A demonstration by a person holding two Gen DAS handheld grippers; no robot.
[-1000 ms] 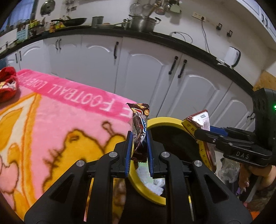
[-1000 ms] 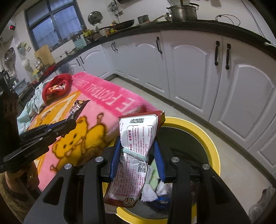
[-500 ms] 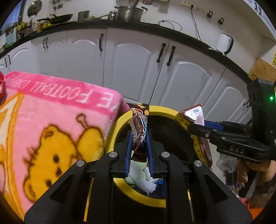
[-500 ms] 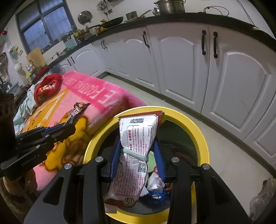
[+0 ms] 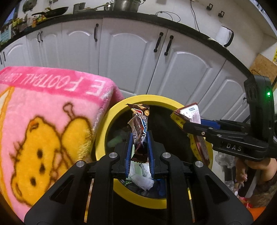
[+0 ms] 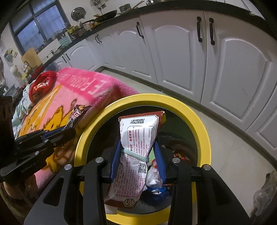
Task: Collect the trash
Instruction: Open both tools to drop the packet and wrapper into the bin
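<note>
Left claw (image 5: 139,152) clamps candy wrapper (image 5: 139,128) | right claw (image 6: 137,157) clamps snack bag (image 6: 136,148) | over bin (image 6: 204,131)

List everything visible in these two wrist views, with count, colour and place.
bin: one, yellow rim, on the floor beside the blanket, trash already inside
candy wrapper: one, brown, clamped in the left gripper over the bin
snack bag: one, white and red, banded by a pale green tie, clamped in the right gripper over the bin
blanket: one, pink with yellow cartoon animals, left of the bin
red cloth: one, at the blanket's far end
cabinets: white doors, black handles, behind the bin
pot: one, steel, on the black counter
left gripper: black, blue pads
right gripper: black, blue pads
hand: one, holding the right gripper's handle
</note>
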